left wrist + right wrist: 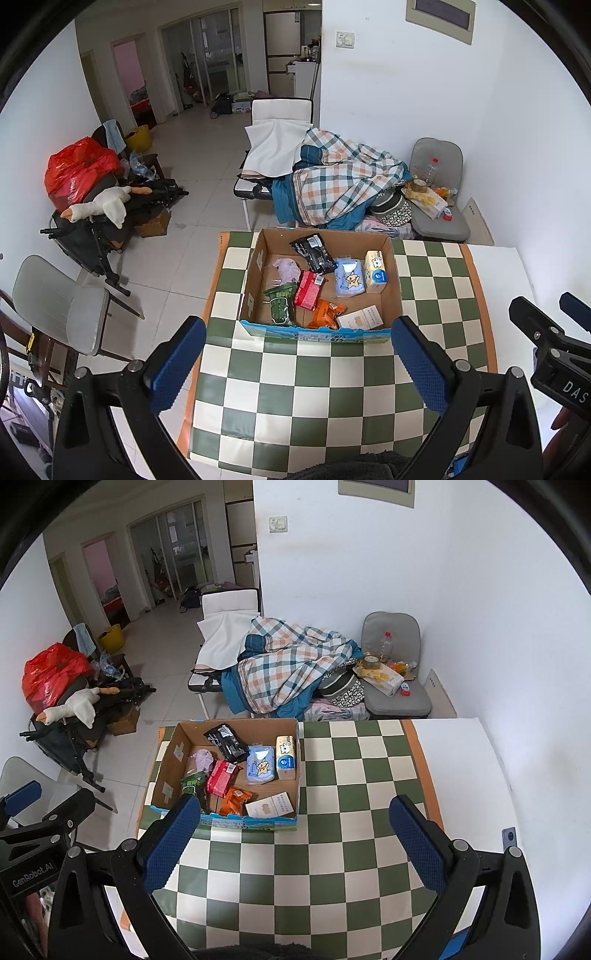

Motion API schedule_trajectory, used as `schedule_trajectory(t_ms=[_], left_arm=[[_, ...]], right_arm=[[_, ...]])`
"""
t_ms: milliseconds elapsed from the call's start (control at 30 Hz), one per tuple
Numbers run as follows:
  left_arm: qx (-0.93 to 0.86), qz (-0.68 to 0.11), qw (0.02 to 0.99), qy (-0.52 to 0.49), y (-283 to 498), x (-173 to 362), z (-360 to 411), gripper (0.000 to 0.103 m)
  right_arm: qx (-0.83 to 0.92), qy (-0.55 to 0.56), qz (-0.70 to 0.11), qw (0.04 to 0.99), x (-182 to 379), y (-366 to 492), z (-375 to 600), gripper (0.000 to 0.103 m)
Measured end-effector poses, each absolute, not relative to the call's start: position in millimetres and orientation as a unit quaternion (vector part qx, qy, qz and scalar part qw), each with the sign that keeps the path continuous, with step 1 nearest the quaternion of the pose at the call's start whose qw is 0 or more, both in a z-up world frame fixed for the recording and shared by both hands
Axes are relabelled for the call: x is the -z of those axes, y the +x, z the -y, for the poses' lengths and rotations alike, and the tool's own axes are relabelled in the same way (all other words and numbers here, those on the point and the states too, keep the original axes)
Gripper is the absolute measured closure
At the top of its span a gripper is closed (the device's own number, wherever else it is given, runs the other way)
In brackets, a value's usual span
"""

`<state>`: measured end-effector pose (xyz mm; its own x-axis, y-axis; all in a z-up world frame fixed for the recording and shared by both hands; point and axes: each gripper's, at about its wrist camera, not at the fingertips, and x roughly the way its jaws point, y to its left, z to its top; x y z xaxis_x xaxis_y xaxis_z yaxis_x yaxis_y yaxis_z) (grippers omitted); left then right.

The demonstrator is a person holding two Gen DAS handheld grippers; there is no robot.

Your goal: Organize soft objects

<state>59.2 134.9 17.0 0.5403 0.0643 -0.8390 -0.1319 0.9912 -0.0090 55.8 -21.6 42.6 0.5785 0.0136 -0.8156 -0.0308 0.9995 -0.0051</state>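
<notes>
1. Your soft packs all lie inside the open brown cardboard box [391, 280] standing on the green-and-cream checkered tablecloth [317, 398].
2. Along the box's far side you have a black foil packet [313, 252] leaning on the back wall, a blue tissue pack with a cartoon figure [349, 277], and a cream-yellow tissue pack with a blue round emblem [376, 272] upright against the right wall; their print is too small to read.
3. Toward the left wall lies a pale lilac soft bundle [287, 268]. Nearer you are a green snack bag [280, 305], a red wrapped pack [309, 290], an orange packet [327, 314], and a flat white card-like pack [364, 317] in the near right corner.
4. The box's near flap is blue with printed characters you cannot make out.
5. Your left gripper [297, 363] hovers above the cloth just short of the box, blue-padded fingers wide apart, nothing between them.
6. Your right gripper [295, 843] is likewise spread and empty, its left finger overlapping the box's near corner in view.
7. The right tool's body reads "DAS"; the left tool's body reads "GenRobot.AI".
8. Beyond the table, a plaid quilt [340, 177] is heaped on a cot.
</notes>
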Motion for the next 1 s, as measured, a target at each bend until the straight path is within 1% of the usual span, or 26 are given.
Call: schedule_trajectory(t_ms=[633,1000], left_arm=[[-0.056,-0.475,0.878,-0.034,58,-17,-136,0.0],[-0.056,-0.482,0.873,-0.036,49,-11,-151,0.0]], right_arm=[[-0.011,-0.008,-0.46,0.888,-45,54,25,0.0],[-0.011,-0.009,-0.461,0.887,-45,52,27,0.0]])
